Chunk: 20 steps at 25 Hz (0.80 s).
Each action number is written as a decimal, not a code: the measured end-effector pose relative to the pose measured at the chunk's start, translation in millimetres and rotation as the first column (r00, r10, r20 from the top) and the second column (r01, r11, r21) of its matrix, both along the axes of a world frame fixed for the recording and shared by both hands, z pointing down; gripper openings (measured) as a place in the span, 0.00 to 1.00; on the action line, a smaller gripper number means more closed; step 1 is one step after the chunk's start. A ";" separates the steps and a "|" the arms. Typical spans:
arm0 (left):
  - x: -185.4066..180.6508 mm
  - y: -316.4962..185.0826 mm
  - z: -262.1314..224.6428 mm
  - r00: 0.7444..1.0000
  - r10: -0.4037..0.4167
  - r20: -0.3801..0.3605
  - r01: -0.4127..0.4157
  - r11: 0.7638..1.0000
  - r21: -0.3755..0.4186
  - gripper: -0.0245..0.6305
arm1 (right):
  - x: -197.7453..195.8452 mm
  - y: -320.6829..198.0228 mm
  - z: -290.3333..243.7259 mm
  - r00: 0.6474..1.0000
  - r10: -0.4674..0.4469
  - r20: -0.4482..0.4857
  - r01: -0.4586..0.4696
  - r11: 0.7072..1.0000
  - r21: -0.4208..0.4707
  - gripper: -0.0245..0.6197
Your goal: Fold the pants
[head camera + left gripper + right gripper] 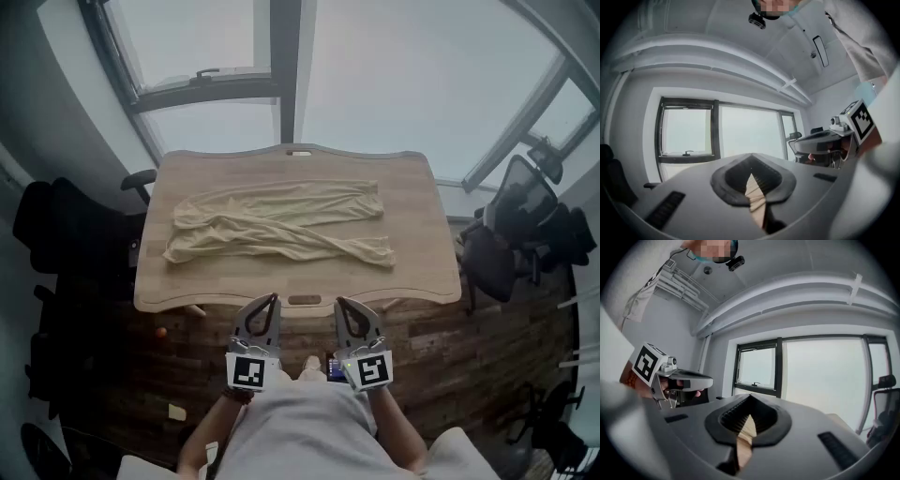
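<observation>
Beige pants (281, 225) lie spread out lengthwise on the wooden table (427, 277), with the legs crossing toward the right. My left gripper (274, 298) and right gripper (339, 302) hover side by side just in front of the table's near edge, apart from the cloth. Both point level toward the table. In the left gripper view the left gripper (752, 177) has its jaws closed together with nothing between them. The right gripper view shows the right gripper (749, 417) closed and empty too. A strip of tabletop shows through each jaw notch.
Black office chairs stand at the table's left (56, 225) and right (525, 225). Large windows (375, 75) run behind the far edge. The floor is dark wood planks, with a small orange object (161, 331) on it at the left.
</observation>
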State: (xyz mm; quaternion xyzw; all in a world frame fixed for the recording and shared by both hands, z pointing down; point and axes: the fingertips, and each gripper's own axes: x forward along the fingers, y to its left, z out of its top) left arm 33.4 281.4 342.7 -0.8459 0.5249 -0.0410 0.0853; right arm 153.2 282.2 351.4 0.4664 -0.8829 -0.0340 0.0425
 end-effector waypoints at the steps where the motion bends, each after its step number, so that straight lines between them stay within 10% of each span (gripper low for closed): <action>1: -6.0 1.0 2.4 1.000 -0.001 0.000 0.001 1.000 -0.006 0.05 | -5.4 1.3 1.3 1.000 0.002 0.006 -0.002 1.000 -0.008 0.04; 11: -66.8 -12.3 61.1 1.000 -0.003 0.026 0.007 0.992 -0.128 0.05 | -6.0 -16.6 41.3 0.999 -0.019 -0.042 0.013 0.991 -0.131 0.06; 20: -62.9 -72.3 131.4 0.981 0.052 0.186 -0.014 0.980 -0.198 0.05 | 127.2 -118.9 167.1 0.972 0.043 -0.230 -0.129 0.918 -0.374 0.25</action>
